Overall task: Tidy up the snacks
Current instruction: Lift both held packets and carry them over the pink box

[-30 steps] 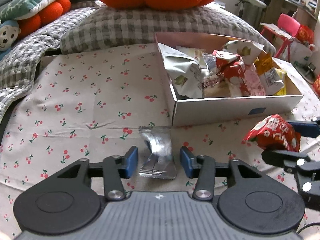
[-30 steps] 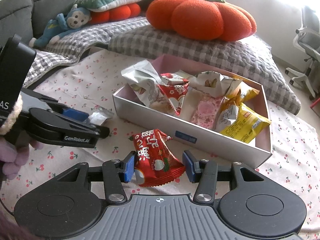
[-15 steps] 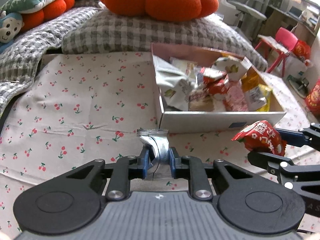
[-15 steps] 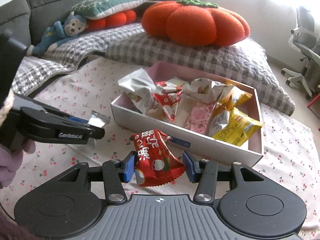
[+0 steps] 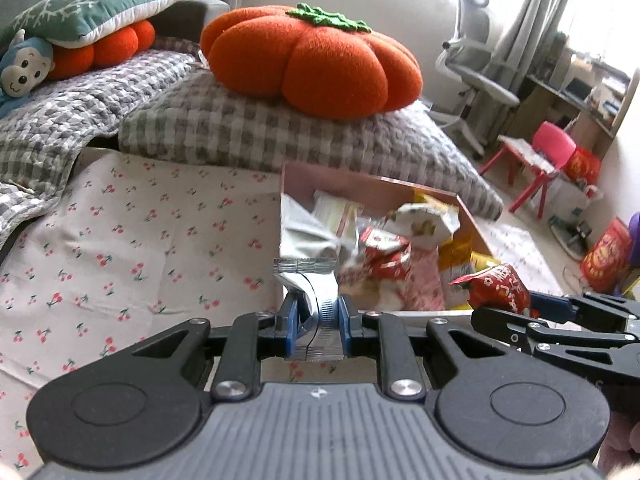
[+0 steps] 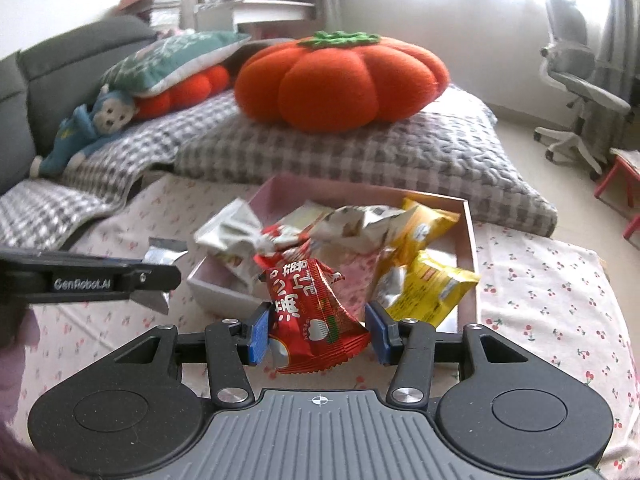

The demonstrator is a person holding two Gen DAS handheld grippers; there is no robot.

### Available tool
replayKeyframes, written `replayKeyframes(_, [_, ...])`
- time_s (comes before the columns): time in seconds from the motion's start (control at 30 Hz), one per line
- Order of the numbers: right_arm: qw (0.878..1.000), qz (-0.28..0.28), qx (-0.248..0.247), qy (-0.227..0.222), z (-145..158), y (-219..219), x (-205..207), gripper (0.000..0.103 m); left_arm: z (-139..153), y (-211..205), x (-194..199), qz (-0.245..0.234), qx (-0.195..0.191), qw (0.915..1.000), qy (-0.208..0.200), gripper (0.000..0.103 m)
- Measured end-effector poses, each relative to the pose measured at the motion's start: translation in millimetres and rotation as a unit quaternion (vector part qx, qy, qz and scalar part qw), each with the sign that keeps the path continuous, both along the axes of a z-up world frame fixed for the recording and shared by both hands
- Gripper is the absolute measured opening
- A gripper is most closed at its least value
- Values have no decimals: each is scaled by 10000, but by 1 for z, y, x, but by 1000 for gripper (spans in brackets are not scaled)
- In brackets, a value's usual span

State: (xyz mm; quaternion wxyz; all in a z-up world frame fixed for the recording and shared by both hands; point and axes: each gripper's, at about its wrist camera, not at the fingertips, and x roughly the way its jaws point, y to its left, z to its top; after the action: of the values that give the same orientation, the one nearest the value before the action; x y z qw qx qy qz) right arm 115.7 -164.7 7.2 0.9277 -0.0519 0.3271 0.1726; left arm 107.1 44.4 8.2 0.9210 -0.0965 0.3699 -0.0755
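Left gripper (image 5: 318,322) clamps a silver packet (image 5: 310,284); right gripper (image 6: 318,334) clamps a red snack bag (image 6: 310,308), both held near the snack box's (image 6: 468,240) front edge.

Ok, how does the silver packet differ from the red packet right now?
The silver packet is plain foil, while the red packet carries printed characters. The silver one is narrow, squeezed in the left gripper; the red one is wider, filling the right gripper. Both are held near the box.

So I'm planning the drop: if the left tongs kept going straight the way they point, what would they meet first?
Probably the snack box: its near-left corner and the crumpled grey-white bag lie straight ahead of the left tongs, which grip the silver packet. Depth is hard to judge.
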Motion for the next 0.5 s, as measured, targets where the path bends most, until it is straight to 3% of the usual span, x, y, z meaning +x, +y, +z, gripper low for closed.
replayKeyframes(0.13, [9995,-267,156,-20,2,-9,12,48,0,-1,11,56,-144,9998,-97,19])
replayKeyframes(0.5, [9901,-1184,746,80,0,-63,64,48,-1,-8,64,24,20,9998,-206,19])
